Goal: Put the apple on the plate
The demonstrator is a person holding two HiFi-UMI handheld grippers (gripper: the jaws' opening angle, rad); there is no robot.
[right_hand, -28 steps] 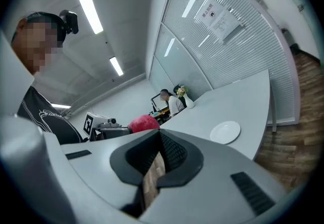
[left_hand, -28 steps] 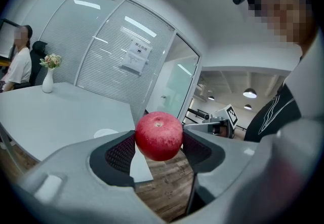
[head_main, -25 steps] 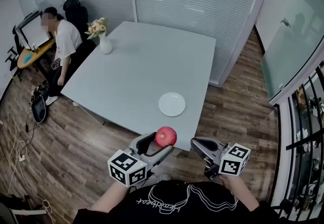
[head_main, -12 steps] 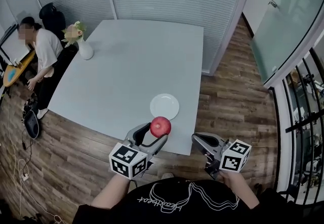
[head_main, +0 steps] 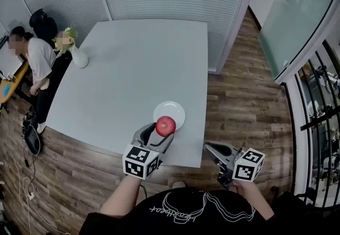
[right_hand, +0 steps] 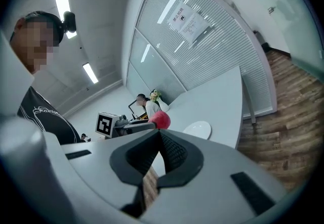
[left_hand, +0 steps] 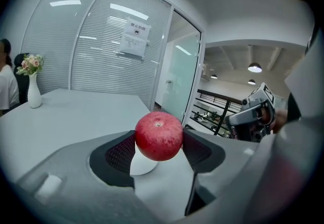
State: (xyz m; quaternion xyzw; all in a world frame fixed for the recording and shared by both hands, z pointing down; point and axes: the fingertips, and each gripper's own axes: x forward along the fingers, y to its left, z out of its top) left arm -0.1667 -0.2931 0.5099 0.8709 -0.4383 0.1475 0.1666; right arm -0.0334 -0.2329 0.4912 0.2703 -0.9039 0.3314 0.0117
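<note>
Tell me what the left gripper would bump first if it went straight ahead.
Probably the white plate: it lies just past the apple that the left gripper holds, though depth is unclear.

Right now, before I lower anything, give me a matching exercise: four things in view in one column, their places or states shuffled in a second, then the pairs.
1. apple
2. plate
3. vase
4. right hand-held gripper

A. jaws together, nothing between them
B. at the far left corner of the table, holding flowers
C. clamped between the jaws of the left hand-held gripper
D. white, lying close to the table's near edge

Pairs: 1-C, 2-D, 3-B, 4-A.
</note>
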